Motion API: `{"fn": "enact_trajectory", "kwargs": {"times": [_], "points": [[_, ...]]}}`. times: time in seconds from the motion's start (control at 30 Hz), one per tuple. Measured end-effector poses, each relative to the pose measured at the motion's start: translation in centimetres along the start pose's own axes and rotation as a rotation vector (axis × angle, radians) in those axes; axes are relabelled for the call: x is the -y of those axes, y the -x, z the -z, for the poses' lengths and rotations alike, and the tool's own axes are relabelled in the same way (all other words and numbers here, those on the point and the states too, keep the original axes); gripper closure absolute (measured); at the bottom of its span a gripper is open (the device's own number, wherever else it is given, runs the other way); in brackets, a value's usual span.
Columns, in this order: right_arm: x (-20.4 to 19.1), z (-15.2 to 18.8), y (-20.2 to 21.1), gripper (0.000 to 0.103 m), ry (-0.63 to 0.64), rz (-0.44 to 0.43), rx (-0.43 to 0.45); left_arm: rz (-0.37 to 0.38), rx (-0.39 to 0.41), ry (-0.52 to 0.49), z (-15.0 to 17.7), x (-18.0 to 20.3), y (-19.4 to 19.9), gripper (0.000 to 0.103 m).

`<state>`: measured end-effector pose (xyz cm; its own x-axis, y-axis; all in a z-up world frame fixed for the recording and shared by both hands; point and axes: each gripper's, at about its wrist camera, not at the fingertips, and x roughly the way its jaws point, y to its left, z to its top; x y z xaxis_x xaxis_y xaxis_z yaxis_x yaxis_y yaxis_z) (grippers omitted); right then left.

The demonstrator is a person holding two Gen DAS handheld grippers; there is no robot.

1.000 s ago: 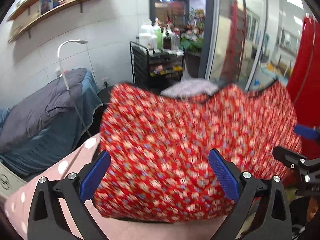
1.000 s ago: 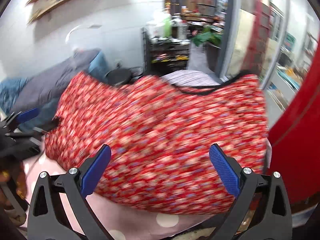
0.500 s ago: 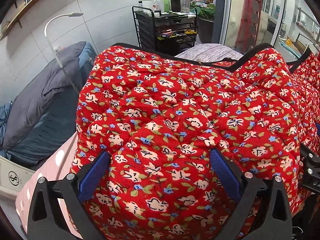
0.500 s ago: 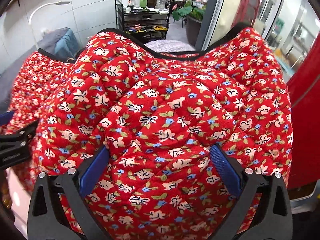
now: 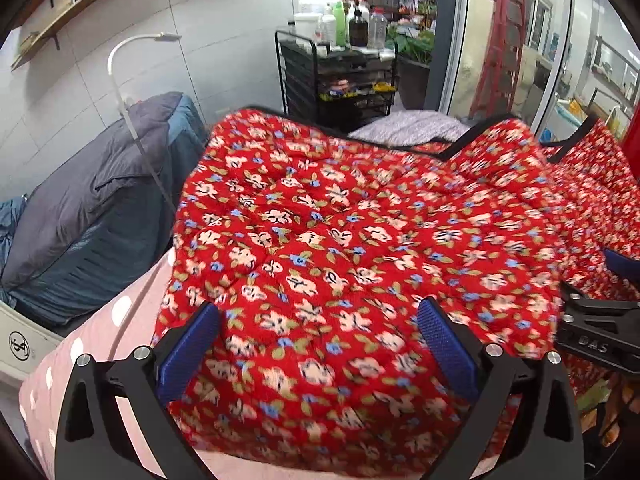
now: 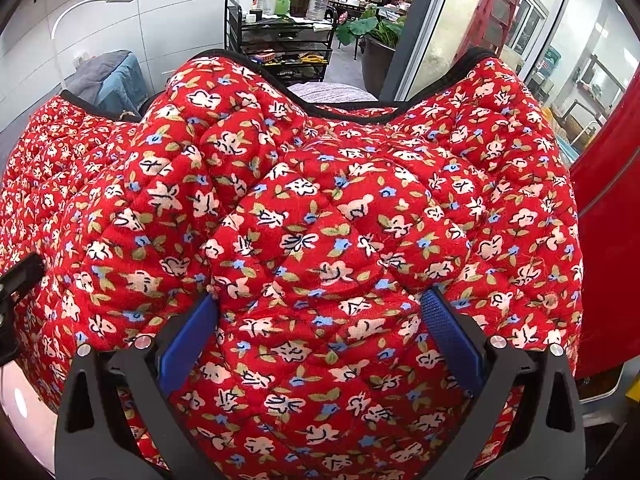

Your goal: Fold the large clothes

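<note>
Mid-fold, the red floral quilted jacket (image 5: 340, 248) lay bunched on the pink polka-dot bed (image 5: 116, 316), both the left tool (image 5: 318, 344) and right tool (image 6: 318, 340) spread wide around padding, gripping nothing; next, I judge, each must pinch an edge

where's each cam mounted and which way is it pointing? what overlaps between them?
Left wrist: sits on the left gripper, looking forward along its open blue-padded fingers over the red floral quilted garment toward the black cart; the right gripper shows at the right edge.
Right wrist: sits on the right gripper, fingers open with the garment bulging between them, facing the same cart; the left gripper pokes in at the left edge.
Shared: garment, cart with bottles, white lamp, pink dotted cover.
</note>
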<state>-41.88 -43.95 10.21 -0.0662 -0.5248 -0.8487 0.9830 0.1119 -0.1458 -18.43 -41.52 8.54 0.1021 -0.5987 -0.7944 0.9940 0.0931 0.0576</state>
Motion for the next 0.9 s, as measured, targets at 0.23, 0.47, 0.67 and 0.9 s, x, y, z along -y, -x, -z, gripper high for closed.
{"fn": "enact_trajectory", "kwargs": {"times": [0.23, 0.47, 0.67, 0.9], "points": [[-0.1, 0.4, 2.2, 0.005, -0.040, -0.033, -0.001, -0.048, 0.106, -0.028, 1.6, 0.7, 6.2, 0.006], [0.1, 1.0, 4.4, 0.005, -0.092, -0.068, -0.035, -0.065, 0.028, 0.025, 2.5, -0.5, 8.8, 0.006], [-1.1, 2.3, 6.8, 0.005, -0.046, -0.090, -0.054, -0.098, -0.047, 0.006, 3.5, -0.8, 8.4, 0.006], [-2.7, 4.2, 10.0, 0.005, 0.037, -0.118, -0.057, -0.102, -0.073, -0.004, 4.5, -0.3, 8.9, 0.006]]}}
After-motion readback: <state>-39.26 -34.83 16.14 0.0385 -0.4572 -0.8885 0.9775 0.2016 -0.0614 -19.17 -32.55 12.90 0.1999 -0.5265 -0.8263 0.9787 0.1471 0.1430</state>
